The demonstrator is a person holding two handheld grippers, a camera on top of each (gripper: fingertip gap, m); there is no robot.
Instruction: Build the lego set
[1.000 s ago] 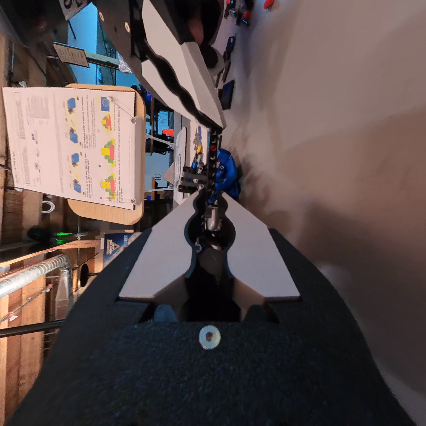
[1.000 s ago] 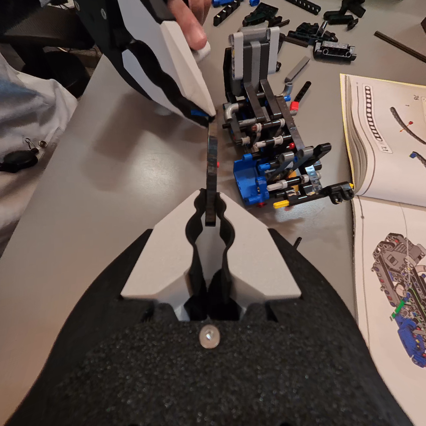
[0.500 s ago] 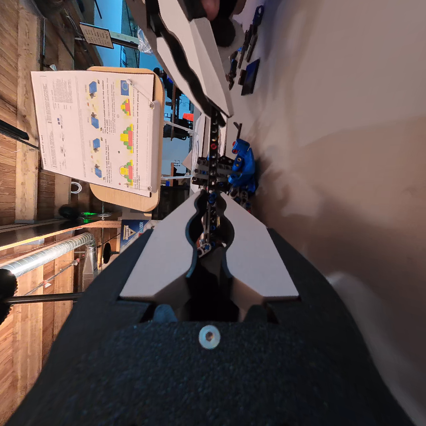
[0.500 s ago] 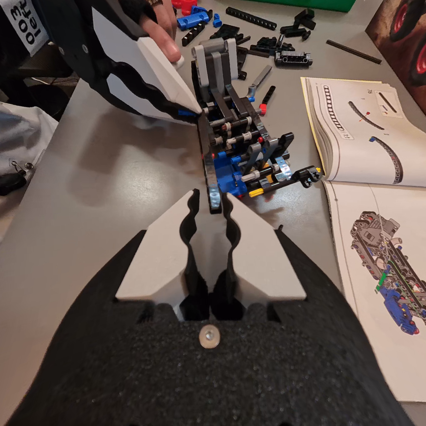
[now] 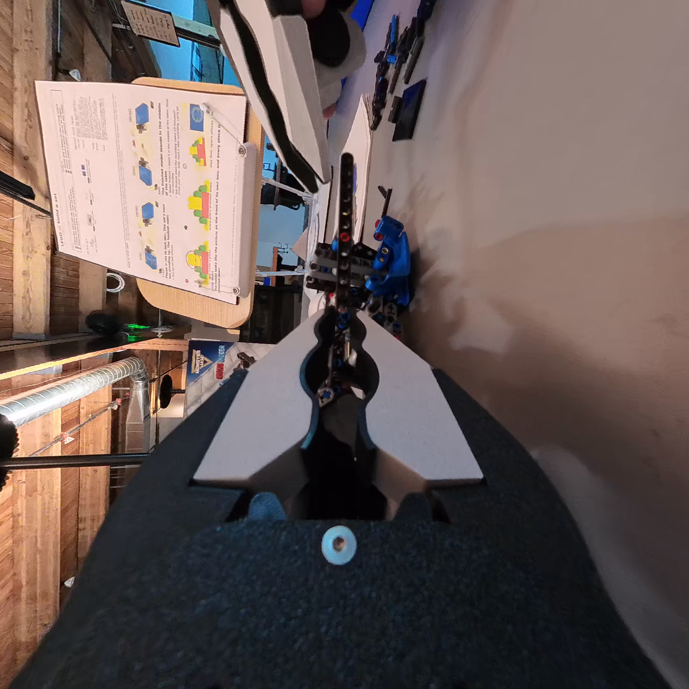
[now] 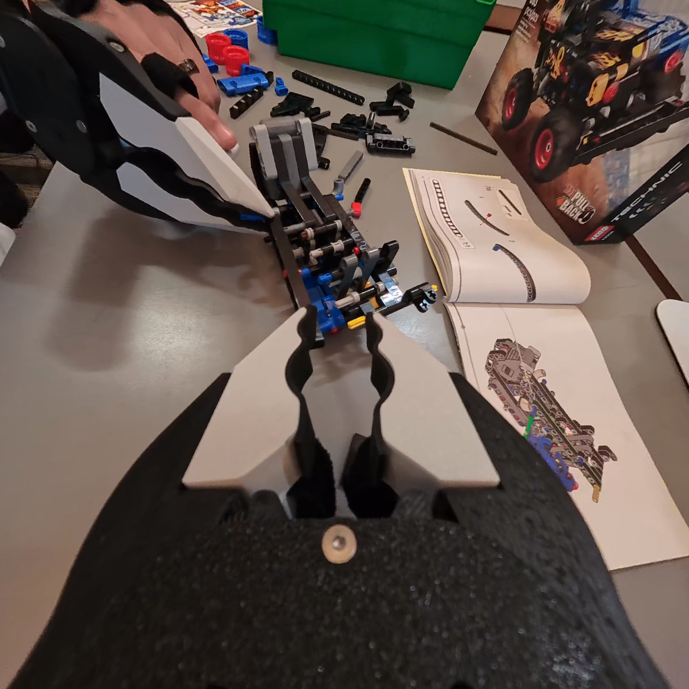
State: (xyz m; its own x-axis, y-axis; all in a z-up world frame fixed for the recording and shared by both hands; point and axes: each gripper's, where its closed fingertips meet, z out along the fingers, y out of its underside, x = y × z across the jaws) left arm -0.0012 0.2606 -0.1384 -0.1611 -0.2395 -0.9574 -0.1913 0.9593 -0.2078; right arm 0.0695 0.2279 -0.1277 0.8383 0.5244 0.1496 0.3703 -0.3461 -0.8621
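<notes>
The part-built chassis (image 6: pixel 328 253), black and grey with a blue block at its near end, lies on the grey table (image 6: pixel 130 335). A long black beam with holes (image 6: pixel 287 257) lies along the chassis's left side. My left gripper (image 6: pixel 266 220) comes in from the upper left and is shut on the beam's far end. In the left wrist view the left gripper (image 5: pixel 343 317) is closed on the beam (image 5: pixel 346 208), with the chassis (image 5: pixel 389 257) just beyond. My right gripper (image 6: pixel 337 320) is open and empty, its tips on either side of the chassis's near blue end.
An open instruction booklet (image 6: pixel 503 242) lies right of the chassis. A set box (image 6: pixel 596 112) stands at the far right and a green bin (image 6: pixel 373 30) at the back. Loose black, blue and red parts (image 6: pixel 335 100) are scattered behind the chassis. A sheet on a board (image 5: pixel 149 186) stands off the table. My hands' fingertips stand some 9 cm from each other.
My right gripper has let go of the black beam, opened and pulled back. The left gripper has brought the beam against the chassis's side.
</notes>
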